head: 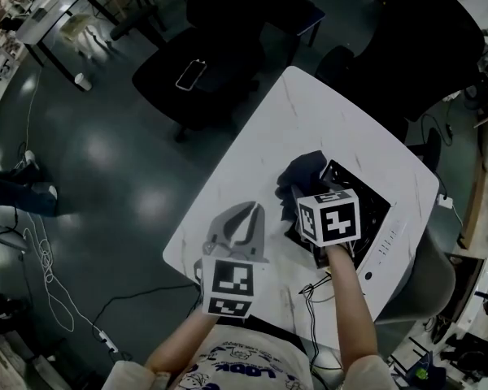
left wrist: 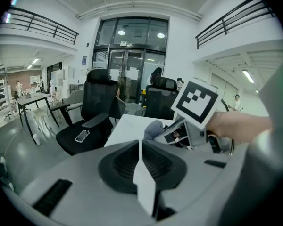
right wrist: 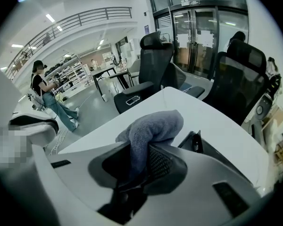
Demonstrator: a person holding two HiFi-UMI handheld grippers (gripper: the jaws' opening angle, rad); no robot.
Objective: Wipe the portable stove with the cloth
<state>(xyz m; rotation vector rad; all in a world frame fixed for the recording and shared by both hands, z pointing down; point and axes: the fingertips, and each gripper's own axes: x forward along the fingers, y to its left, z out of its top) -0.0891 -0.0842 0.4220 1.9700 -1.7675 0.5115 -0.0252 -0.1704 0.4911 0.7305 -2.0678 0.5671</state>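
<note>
The portable stove point(head: 384, 232), white with a black top, sits at the right side of the white table point(head: 252, 169). My right gripper point(head: 306, 198) is shut on the dark grey cloth point(head: 303, 171) at the stove's left edge. In the right gripper view the cloth point(right wrist: 155, 125) bulges out from between the jaws, with the stove's black rim point(right wrist: 197, 142) just to its right. My left gripper point(head: 254, 214) hovers shut and empty over the table left of the stove. The left gripper view shows its jaws point(left wrist: 140, 147) meeting, with the cloth point(left wrist: 153, 128) beyond.
Black office chairs stand beyond the table; one point(head: 197, 75) carries a phone point(head: 190, 74). A thin cable point(head: 315, 288) lies on the table's near edge. A person point(right wrist: 43, 92) stands far off to the left in the right gripper view.
</note>
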